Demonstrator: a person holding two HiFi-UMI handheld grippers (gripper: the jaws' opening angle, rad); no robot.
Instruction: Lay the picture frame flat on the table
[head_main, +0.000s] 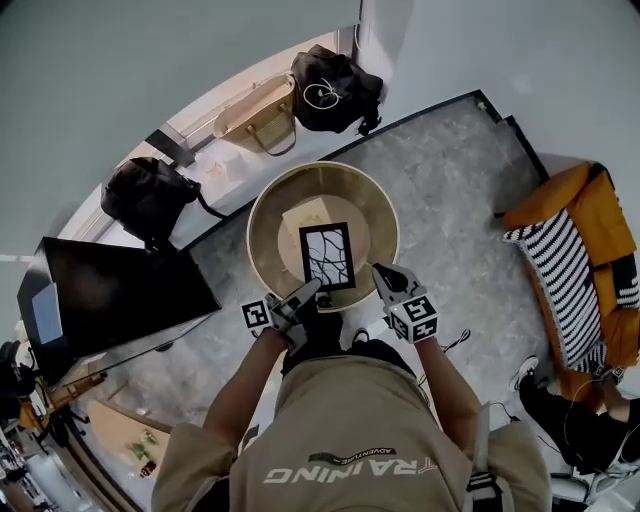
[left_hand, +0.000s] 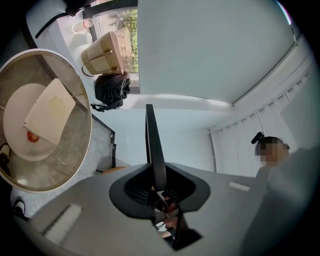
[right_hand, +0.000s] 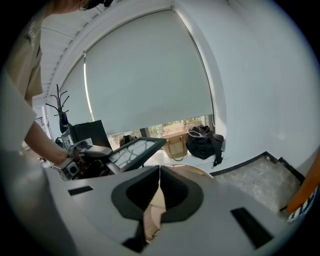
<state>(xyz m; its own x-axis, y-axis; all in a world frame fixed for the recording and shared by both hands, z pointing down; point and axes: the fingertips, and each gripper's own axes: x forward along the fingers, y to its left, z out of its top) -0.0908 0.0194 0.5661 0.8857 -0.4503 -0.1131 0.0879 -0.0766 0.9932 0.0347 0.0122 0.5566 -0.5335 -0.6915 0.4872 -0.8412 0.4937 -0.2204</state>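
The picture frame is black with a white branching pattern and hangs tilted over the near part of the round table. My left gripper is shut on its lower left edge. In the left gripper view the frame shows edge-on, rising from between the jaws of the left gripper. My right gripper is beside the frame's lower right corner, apart from it, its jaws together and holding nothing. The right gripper view shows the frame to the left of that gripper.
A cream box lies on a pale plate on the table. A tan bag and two black bags sit on the window ledge. A dark screen stands at the left, an orange sofa at the right.
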